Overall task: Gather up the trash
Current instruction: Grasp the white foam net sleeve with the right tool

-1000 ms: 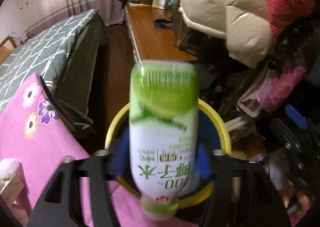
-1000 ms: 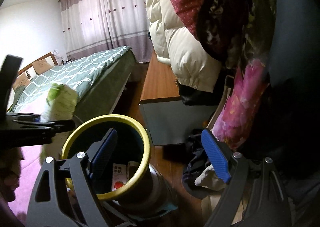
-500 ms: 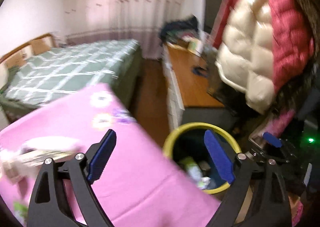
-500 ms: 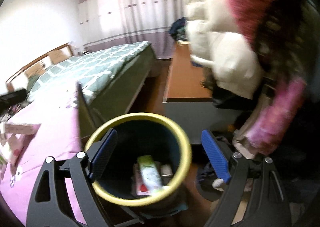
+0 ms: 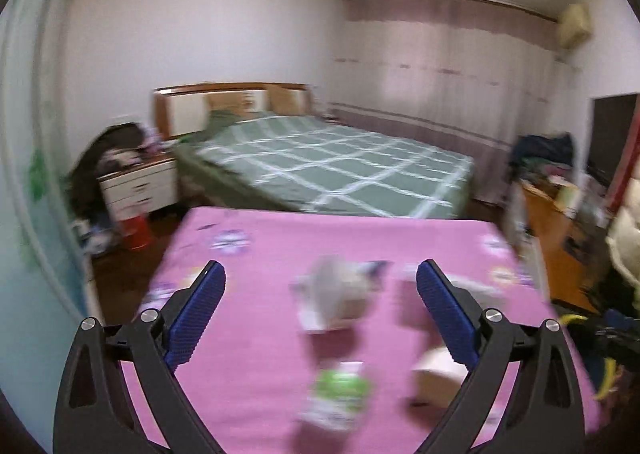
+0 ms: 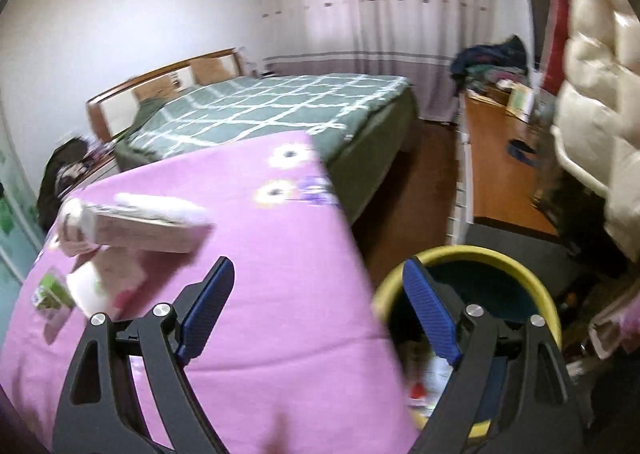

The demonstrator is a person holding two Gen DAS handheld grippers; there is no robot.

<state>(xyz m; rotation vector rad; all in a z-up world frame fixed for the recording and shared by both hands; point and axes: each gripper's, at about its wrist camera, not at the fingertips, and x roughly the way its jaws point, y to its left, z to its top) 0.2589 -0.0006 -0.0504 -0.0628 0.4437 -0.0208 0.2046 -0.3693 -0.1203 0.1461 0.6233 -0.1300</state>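
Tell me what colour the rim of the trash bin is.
Yellow; the trash bin shows it best in the right wrist view, beside the pink cloth.

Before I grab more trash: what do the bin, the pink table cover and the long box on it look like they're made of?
Bin: likely plastic, with a smooth yellow rim and dark inner wall. Pink table cover: looks like matte printed fabric, with flower motifs and a soft draped edge. Long box: probably thin printed cardboard, with flat faces and crisp edges, though blur leaves this uncertain.
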